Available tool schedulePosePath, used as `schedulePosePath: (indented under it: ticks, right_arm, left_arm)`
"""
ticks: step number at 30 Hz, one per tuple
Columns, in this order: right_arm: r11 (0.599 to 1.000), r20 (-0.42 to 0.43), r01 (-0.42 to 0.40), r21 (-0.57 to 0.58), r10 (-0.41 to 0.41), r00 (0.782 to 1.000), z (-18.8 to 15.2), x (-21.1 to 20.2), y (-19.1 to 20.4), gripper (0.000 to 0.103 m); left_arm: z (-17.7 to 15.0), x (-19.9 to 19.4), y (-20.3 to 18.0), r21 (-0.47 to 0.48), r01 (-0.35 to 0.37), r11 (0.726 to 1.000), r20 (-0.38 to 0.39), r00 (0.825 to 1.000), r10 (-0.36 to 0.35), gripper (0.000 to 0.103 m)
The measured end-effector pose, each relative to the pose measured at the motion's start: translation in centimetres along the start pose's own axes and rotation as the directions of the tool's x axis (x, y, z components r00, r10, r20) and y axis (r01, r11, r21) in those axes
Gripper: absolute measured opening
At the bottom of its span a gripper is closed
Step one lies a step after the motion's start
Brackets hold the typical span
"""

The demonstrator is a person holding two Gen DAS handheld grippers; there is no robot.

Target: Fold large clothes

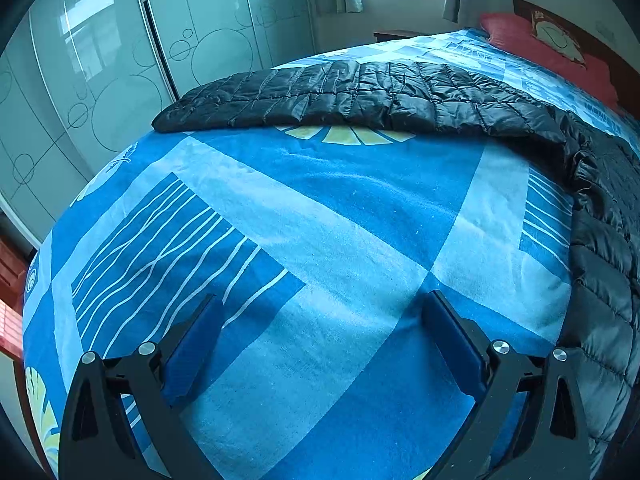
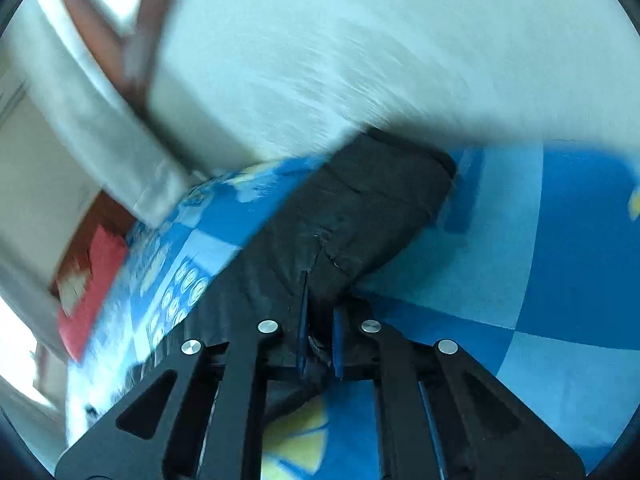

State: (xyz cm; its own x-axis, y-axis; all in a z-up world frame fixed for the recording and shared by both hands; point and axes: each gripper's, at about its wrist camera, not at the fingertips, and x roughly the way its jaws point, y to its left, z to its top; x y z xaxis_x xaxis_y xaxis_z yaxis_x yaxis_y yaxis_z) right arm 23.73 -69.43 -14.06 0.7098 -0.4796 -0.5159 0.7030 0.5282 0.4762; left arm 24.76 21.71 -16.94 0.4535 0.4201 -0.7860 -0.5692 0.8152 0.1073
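A: Left wrist view first, from near to far. The left gripper point(image 1: 320, 332) has its fingers spread wide and holds nothing; it hangs over the blue patterned bedsheet point(image 1: 320, 220). Further away, from about 10 o'clock round to 3 o'clock, the black quilted jacket point(image 1: 360, 96) lies on the bed, one long part flat across the far side and the rest coming down the right side.

B: And the other hand?

A: In the right wrist view the right gripper point(image 2: 320, 340) has its fingers pressed almost together on a fold of the jacket point(image 2: 360, 220), near what looks like a seam or edge.

B: How will it handle, do you think?

A: I judge it light, puffy and very soft, with a shiny shell that may slip. Better to pinch at a hem or stitched seam, not at the padded middle.

B: What is unclear?

A: The right view is strongly blurred. Which part of the jacket is pinched, I cannot tell. The jacket's right side is cut off at the picture edge. At 1 o'clock a red pillow point(image 1: 536, 44) is seen.
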Motion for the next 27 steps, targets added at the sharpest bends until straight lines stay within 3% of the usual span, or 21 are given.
schedulePosePath:
  ticks: [4,10,16,18,27]
  right_arm:
    - [0.980,0.037,-0.068,-0.185,0.076,0.996,-1.3,-3.5,6.8,0.008]
    - [0.863,-0.019,-0.179,-0.472,0.193,0.981,-7.7,-7.1,20.5,0.008]
    - [0.705,-0.151,-0.283,-0.650,0.246,0.958,-18.3,-9.2,32.5,0.008]
    - [0.632,-0.207,-0.326,-0.703,0.257,0.944,-23.1,-10.5,36.3,0.008]
    - [0.368,-0.347,-0.409,-0.835,0.225,0.911,-37.7,-14.2,44.6,0.008]
  left_arm:
    - [0.0,0.0,-0.1,0.003,-0.004,1.000,0.003,1.000,0.004,0.099]
    - [0.0,0.1,0.1,-0.003,0.001,1.000,0.007,1.000,-0.001,0.099]
    - [-0.1,0.1,0.1,-0.006,0.005,1.000,0.009,1.000,-0.005,0.099]
    - [-0.1,0.0,0.2,-0.009,0.009,1.000,0.010,1.000,-0.009,0.099]
    - [-0.2,0.0,0.4,-0.022,0.026,0.999,0.014,1.000,-0.026,0.099]
